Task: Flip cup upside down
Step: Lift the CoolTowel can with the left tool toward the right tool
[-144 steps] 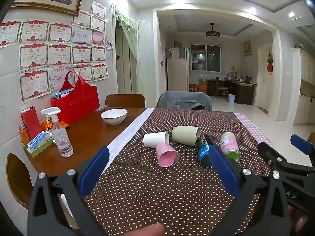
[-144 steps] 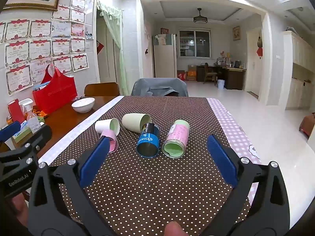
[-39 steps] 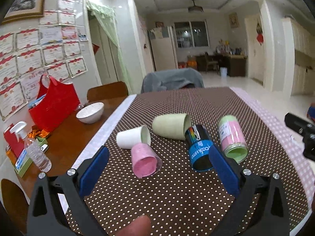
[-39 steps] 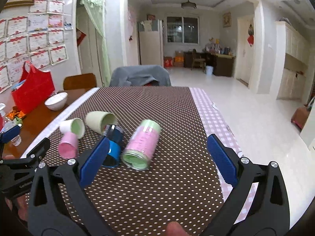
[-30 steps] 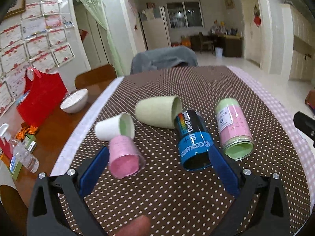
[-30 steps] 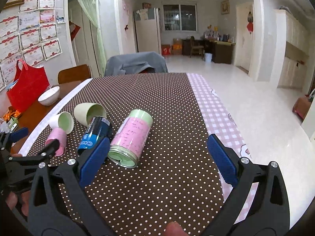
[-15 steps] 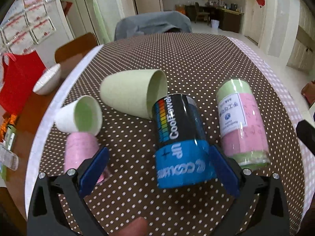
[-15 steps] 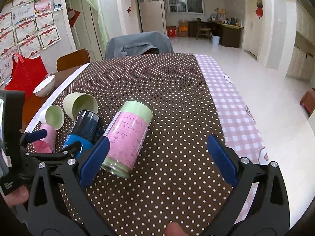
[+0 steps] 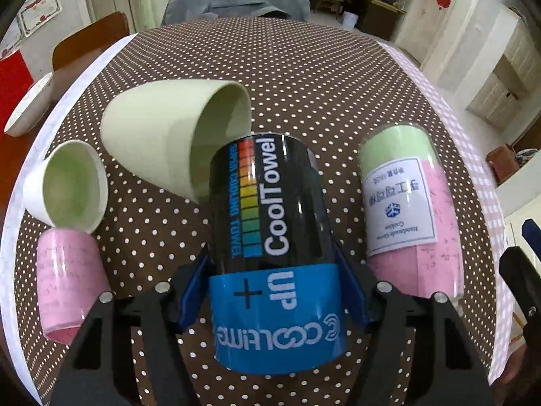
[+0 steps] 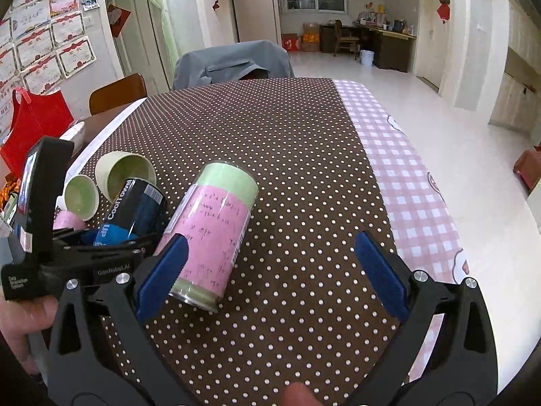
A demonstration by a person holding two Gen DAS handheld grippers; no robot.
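Several cups lie on their sides on the brown dotted tablecloth [image 9: 304, 67]. My left gripper [image 9: 274, 291] is shut on the black and blue CoolTowel cup [image 9: 270, 237], its blue pads pressing both sides; the cup still lies on the cloth. This cup also shows in the right wrist view [image 10: 135, 209]. A pink and green cup [image 9: 402, 209] lies to its right, a pale green cup [image 9: 162, 135] behind, a white cup [image 9: 67, 186] and a pink cup [image 9: 67, 284] to the left. My right gripper [image 10: 270, 270] is open and empty, its left pad beside the pink and green cup [image 10: 216, 233].
A white bowl [image 9: 27, 108], a red bag [image 10: 33, 125] and a wooden chair [image 10: 118, 94] are at the left. A chair draped in grey cloth [image 10: 233, 61] stands at the far end. The pink checked cloth [image 10: 416, 182] covers the table's right edge.
My left gripper moved forward and down onto the black and blue cup and closed on it. My right gripper moved closer to the pink and green cup and stayed open.
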